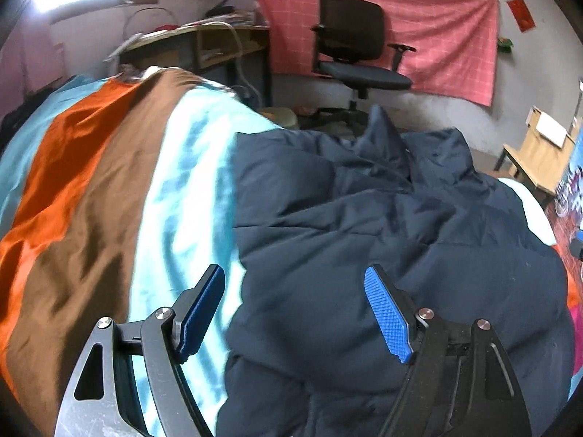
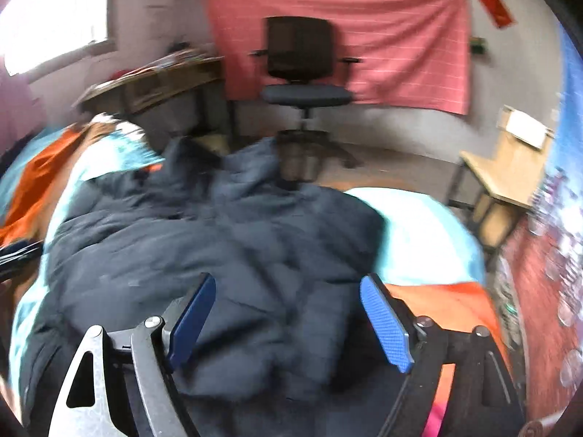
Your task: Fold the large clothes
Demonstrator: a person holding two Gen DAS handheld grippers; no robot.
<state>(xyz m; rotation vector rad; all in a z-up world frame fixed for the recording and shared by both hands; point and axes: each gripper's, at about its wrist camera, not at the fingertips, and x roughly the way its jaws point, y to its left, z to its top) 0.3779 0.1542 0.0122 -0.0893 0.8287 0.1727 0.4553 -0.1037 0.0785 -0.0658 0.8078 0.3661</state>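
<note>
A dark navy puffer jacket point(image 1: 382, 240) lies rumpled on a bed with a striped cover point(image 1: 94, 189) of light blue, orange and brown. My left gripper point(image 1: 295, 306) hovers over the jacket's left edge, jaws wide apart, nothing between the blue pads point(image 1: 388, 313). In the right wrist view the same jacket point(image 2: 218, 240) fills the middle, blurred. My right gripper point(image 2: 288, 313) stands open just above the jacket's near part, pads point(image 2: 386, 324) apart and clear of the cloth. The jacket's near hem is hidden below both grippers.
A black office chair point(image 1: 353, 54) stands beyond the bed, before a pink cloth point(image 1: 437, 36) hung on the wall. A cluttered wooden desk point(image 1: 204, 43) is at the far left, a small wooden table point(image 1: 539, 153) at the right. A patterned red cloth point(image 2: 539, 273) borders the bed's right side.
</note>
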